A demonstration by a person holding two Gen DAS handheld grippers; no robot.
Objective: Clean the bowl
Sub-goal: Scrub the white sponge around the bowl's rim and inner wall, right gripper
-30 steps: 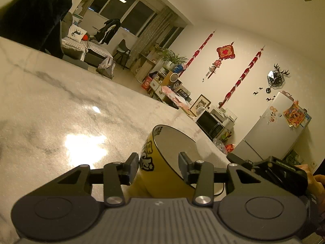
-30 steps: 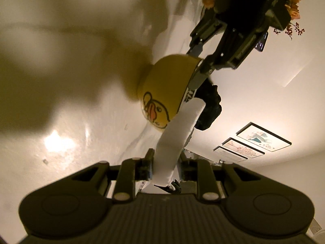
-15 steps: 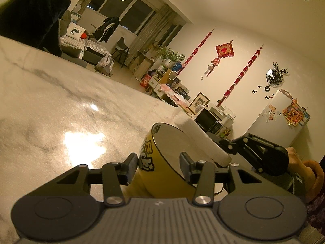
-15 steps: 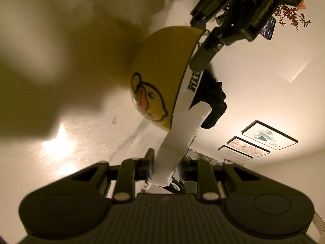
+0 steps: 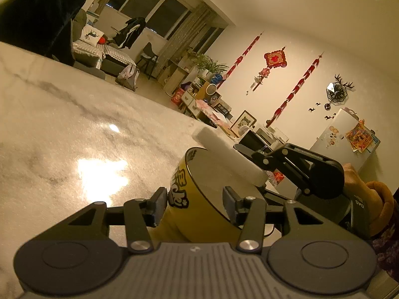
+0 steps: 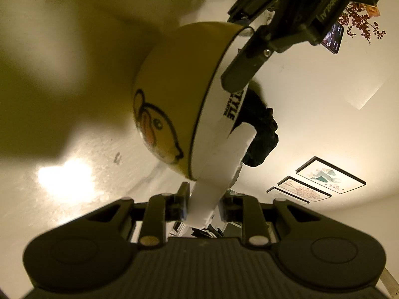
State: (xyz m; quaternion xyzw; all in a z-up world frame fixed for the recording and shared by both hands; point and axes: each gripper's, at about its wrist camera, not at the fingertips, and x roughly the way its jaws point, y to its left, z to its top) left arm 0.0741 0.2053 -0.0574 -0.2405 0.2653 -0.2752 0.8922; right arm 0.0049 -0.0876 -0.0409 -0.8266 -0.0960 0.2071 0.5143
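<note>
Marble counter (image 5: 62,129) ran under warm lamplight. Bowl (image 5: 199,199) stood tilted on its side between my left gripper (image 5: 194,200) jaws, which had just been widening; one finger inside rim. My right gripper (image 6: 203,203) clamped sponge (image 6: 219,169), its tip in bowl mouth.

A: Pretty sure it was someone's living room. There was a sofa (image 5: 99,49), curtains (image 5: 179,32), red knot decorations (image 5: 275,59).

B: Yeah, fridge (image 5: 341,134) and deer clock (image 5: 336,93) too. Totally a home.
</note>
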